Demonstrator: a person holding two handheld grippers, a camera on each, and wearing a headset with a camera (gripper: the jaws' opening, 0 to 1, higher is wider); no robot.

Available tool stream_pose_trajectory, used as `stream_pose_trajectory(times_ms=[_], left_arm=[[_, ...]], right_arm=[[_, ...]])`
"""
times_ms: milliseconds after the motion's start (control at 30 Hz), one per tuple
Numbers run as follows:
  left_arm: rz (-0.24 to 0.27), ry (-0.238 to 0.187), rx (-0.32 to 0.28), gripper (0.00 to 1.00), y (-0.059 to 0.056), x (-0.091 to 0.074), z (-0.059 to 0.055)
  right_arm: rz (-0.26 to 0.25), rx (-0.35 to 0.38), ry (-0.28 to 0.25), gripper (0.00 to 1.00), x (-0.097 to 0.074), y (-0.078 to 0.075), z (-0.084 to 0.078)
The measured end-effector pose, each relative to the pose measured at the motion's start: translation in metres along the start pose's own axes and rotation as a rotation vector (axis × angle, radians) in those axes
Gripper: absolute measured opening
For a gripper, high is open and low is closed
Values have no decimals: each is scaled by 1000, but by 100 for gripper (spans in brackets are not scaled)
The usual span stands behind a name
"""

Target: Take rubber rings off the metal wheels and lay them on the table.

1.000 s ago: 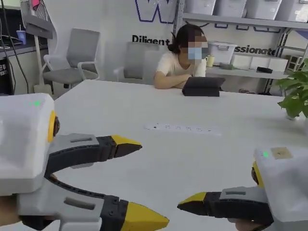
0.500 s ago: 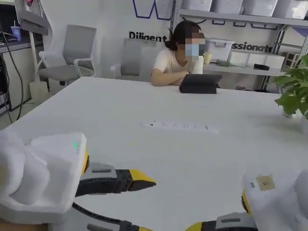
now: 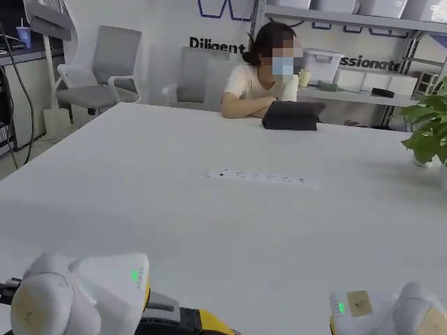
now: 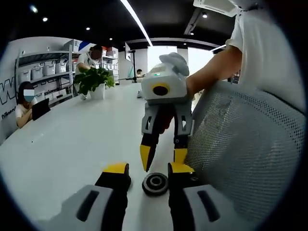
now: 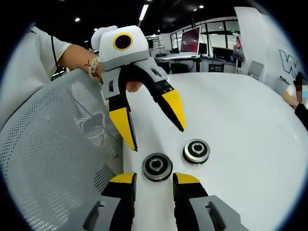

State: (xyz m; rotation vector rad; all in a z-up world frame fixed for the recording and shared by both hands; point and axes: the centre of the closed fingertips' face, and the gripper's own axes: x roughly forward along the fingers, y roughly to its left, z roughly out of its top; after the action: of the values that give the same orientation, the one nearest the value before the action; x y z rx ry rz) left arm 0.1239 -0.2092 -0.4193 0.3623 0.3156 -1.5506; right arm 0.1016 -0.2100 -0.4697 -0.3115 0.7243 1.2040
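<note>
Head view: a long white table (image 3: 140, 209) runs away from the camera. A flat white power strip (image 3: 262, 178) lies mid-table, and a seated person (image 3: 262, 84) leans over a dark tablet (image 3: 293, 117) at the far end.

Left gripper: in the left gripper view the left gripper (image 4: 148, 169), black-jawed with yellow tips, is spread wide and grips nothing.

Right gripper: in the right gripper view the right gripper (image 5: 155, 179), of the same make, is also parted and empty. The two grippers face each other with their tips close together.

Work piece: a small round metal wheel (image 5: 157, 166) with a dark outer band lies flat on the table just ahead of the right gripper's tips, near the table edge.

Second piece: a second metal wheel (image 5: 196, 151), more silvery, lies just beside it.

Rubber ring: the dark band is probably the ring, not yet removed. The frames are too small to be sure.

Seat: a grey mesh chair back (image 5: 48, 144) stands against that edge.

Risk, slipping: jaws pinching the whole wheel rather than the band could squirt it off the nearby edge.

Risk, collision: with the tips this close, the grippers may knock together.

Risk, aim: the headset looks across the table rather than down at the jaws, so the aim may be off.
</note>
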Motion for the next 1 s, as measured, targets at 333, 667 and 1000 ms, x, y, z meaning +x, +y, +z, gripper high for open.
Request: stream_pose_trajectory(times_ms=[333, 667, 1000], left_arm=[[-9, 67, -22, 24, -3, 11, -25], [-35, 90, 3, 16, -11, 17, -32], [-38, 93, 48, 8, -14, 19, -37]], right_arm=[[-18, 0, 17, 24, 6, -1, -3], [-40, -19, 28, 22, 8, -4, -4], [-49, -51, 34, 23, 10, -4, -4]])
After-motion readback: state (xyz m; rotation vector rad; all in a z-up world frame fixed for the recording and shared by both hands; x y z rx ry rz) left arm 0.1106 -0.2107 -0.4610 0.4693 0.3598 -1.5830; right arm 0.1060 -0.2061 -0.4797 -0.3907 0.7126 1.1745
